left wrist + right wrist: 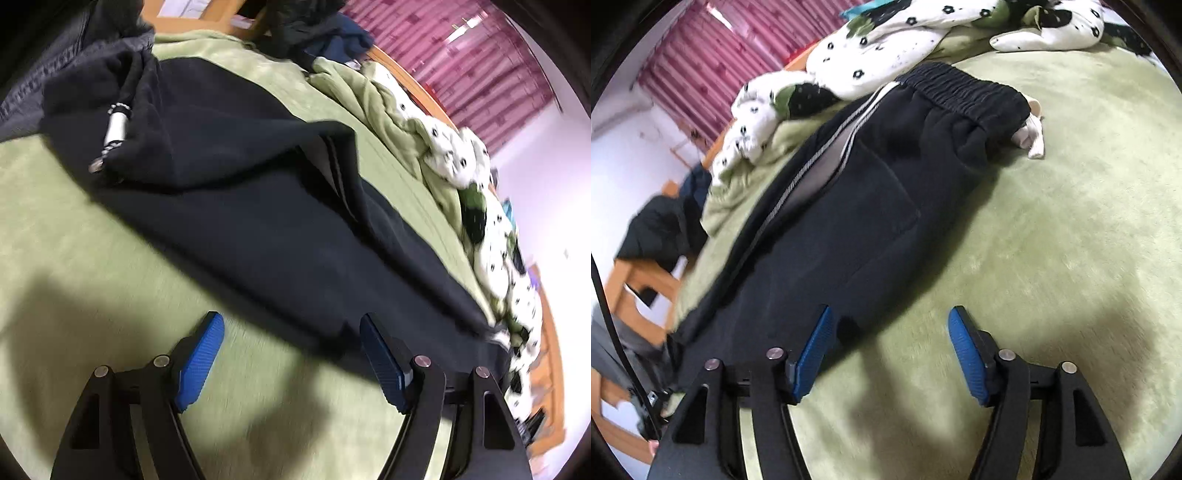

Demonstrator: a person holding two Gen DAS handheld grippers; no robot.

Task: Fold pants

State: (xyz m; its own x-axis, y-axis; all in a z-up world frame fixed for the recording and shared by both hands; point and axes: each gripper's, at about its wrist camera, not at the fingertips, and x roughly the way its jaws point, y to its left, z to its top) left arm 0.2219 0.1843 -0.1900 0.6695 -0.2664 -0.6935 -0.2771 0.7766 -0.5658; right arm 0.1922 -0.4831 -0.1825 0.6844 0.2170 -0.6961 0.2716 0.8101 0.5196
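Observation:
Black pants (pixel 258 221) lie flat on the green blanket (pixel 92 258), folded lengthwise. In the left wrist view a bunched end with a silver cord toggle (pixel 114 125) lies at the far left. My left gripper (pixel 290 319) is open just short of the pants' near edge, its blue pads (pixel 201 362) pressing on nothing. In the right wrist view the pants (pixel 849 229) show an elastic waistband (pixel 964 88) at the far end and a grey side stripe (pixel 820 162). My right gripper (pixel 891 312) is open at the near edge, its left pad beside the cloth.
A white patterned quilt (pixel 886 51) is bunched along the far side of the bed. A small white cloth (pixel 1032 136) lies by the waistband. A wooden chair (pixel 639 280) with dark clothes stands beside the bed, and a pink curtain (pixel 480 66) hangs behind.

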